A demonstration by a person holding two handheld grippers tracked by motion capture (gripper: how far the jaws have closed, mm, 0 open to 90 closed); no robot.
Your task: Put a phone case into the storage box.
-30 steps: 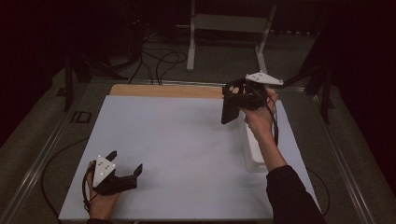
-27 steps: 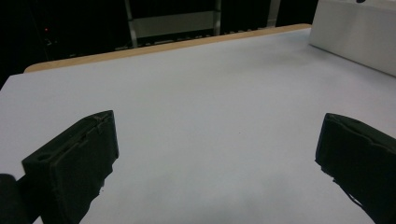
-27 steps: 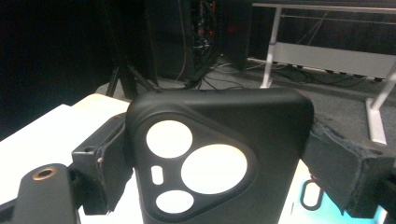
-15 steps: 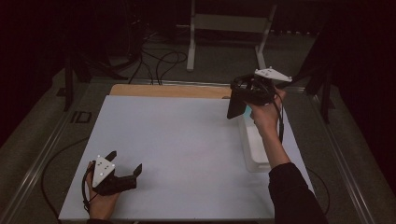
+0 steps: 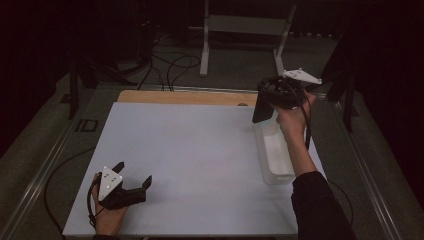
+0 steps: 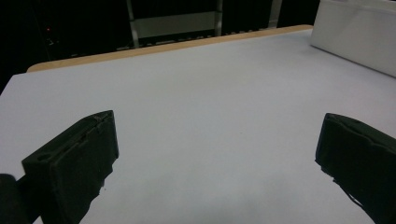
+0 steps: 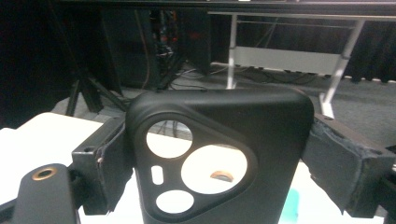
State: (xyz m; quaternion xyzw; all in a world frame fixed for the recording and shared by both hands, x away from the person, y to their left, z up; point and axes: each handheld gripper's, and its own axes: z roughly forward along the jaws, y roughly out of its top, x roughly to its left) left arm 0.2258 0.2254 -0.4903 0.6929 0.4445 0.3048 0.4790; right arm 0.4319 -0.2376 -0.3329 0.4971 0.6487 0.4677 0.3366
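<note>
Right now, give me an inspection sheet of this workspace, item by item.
Surface: white table top with a wooden strip along its far edge, bare in the middle.
Job's things: black phone case with camera cut-outs, held above the far end of the white bin at the table's right edge.
Clutter: nothing seen.
Grippers: right gripper shut on the phone case, raised; left gripper open, resting low at the near left of the table.
Cables: one trails from the left gripper over the table's near left edge; more lie on the floor beyond the table.
Surroundings: dark room, white metal frame behind.
</note>
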